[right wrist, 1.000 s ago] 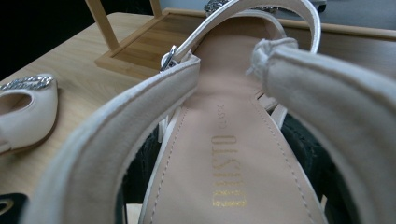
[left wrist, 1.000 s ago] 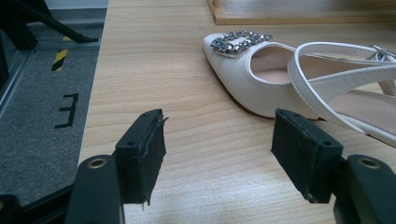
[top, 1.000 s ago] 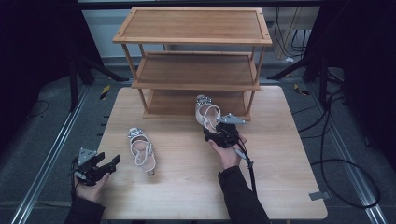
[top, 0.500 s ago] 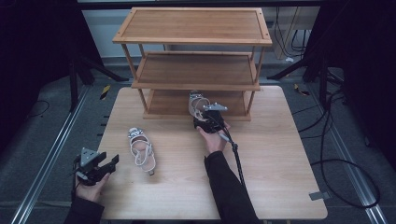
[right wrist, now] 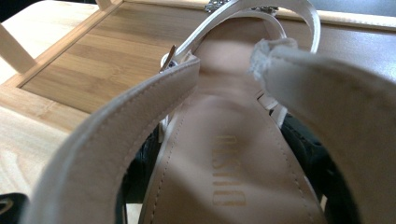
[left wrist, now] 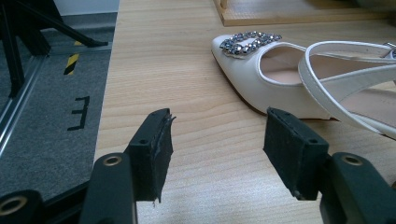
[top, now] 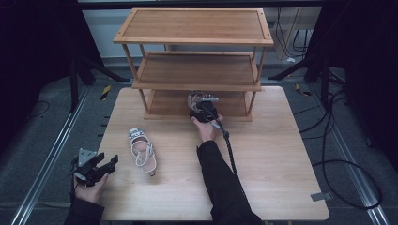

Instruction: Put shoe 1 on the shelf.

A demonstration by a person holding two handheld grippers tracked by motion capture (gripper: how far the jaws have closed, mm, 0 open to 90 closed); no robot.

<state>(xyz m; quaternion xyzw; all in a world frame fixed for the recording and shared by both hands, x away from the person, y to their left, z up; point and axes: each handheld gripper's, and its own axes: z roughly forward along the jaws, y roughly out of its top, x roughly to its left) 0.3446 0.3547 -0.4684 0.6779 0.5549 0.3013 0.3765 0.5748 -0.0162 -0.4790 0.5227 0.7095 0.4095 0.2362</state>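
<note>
Left gripper point(top: 110, 162) rests at the table's near-left corner, jaws wide apart, nothing between them. Just right of it, a white pointed slingback sandal with a jewelled buckle point(top: 141, 151) lies flat on the light wooden table point(top: 281, 164). Right gripper point(top: 201, 110) is clamped on the matching white strappy sandal point(right wrist: 224, 154) at the front edge of the bamboo rack's bottom shelf point(top: 164, 105). Judged light; sole stiff, straps floppy, leather slick: take it at the heel end, across the sole

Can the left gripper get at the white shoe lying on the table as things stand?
Probably yes. The left gripper is open, and bare table separates it from the white shoe; nothing stands between. The right gripper is away by the shelf.
</note>
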